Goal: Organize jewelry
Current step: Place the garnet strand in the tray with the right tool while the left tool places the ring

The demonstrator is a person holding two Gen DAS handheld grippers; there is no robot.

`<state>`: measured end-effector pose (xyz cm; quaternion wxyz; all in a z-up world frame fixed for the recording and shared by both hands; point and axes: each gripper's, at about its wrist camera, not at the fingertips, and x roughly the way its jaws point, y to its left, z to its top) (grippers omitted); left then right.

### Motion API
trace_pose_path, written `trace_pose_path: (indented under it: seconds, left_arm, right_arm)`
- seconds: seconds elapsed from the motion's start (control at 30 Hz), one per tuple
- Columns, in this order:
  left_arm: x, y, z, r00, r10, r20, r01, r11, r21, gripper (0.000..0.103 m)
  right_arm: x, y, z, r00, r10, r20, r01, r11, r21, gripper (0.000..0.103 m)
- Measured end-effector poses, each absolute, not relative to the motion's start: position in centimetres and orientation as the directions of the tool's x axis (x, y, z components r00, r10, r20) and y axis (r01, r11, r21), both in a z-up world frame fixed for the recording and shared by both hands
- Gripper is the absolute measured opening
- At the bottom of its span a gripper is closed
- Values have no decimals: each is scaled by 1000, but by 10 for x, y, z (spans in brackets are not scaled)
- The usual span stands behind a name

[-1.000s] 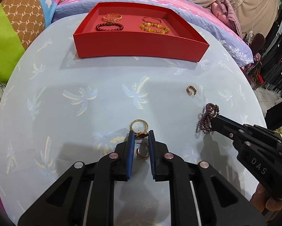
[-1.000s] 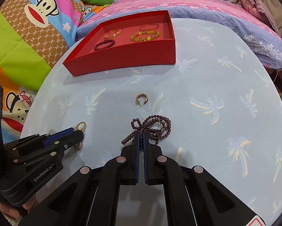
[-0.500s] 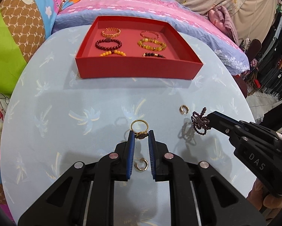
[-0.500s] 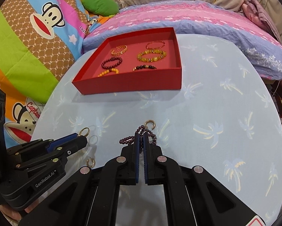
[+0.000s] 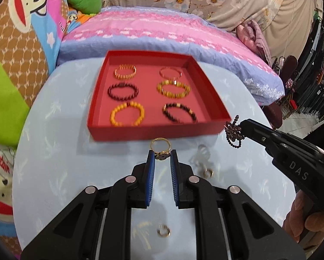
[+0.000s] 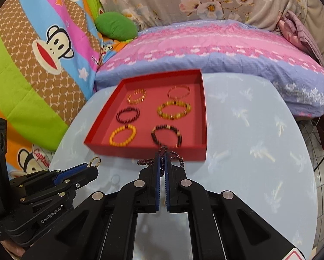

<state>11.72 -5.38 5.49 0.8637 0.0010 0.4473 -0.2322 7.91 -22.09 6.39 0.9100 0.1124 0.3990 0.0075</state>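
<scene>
Right now your left claw (image 5: 162,156) is clamped on a gold ring (image 5: 160,147), the ring's dark setting pinched between the blue pads (image 5: 151,164) and its band sticking out ahead, lifted above the tabletop (image 5: 53,164). Your right claw (image 6: 162,159) is closed tight on a dark bead strand (image 6: 174,156), which hangs in loops from the tips, also off the tabletop. Just ahead of both claws sits the red tray (image 5: 153,132), its near wall close to the ring and the strand. Six bracelets (image 5: 127,114) lie in it in two columns of three, apart from one another. On the tabletop below your left claw lie two small gold earrings (image 5: 207,173), one right of the pads, the other nearer the camera. Beyond the tray lies a pink and blue pillow (image 6: 216,47).
</scene>
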Motion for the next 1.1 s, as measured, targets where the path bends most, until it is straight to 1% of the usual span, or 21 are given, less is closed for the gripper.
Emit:
trace_pose_path:
  seconds: [0.23, 0.43, 0.77, 1.1]
  left_arm:
    - [176, -71, 78, 533, -413, -738, 410, 890, -202, 14]
    - [230, -89, 79, 541, -405, -737, 403, 894, -195, 14]
    - [295, -116, 43, 499, -369, -784, 385, 905, -181, 14]
    - [318, -126, 16, 472, -333, -816, 355, 919, -170, 15]
  right_arm:
    - [136, -234, 83, 713, 102, -694, 74, 973, 218, 4]
    - [190, -241, 82, 711, 97, -696, 78, 973, 216, 4]
    - [258, -254, 47, 664, 76, -744, 114, 973, 202, 4]
    - [277, -259, 15, 606, 55, -794, 142, 974, 176, 4]
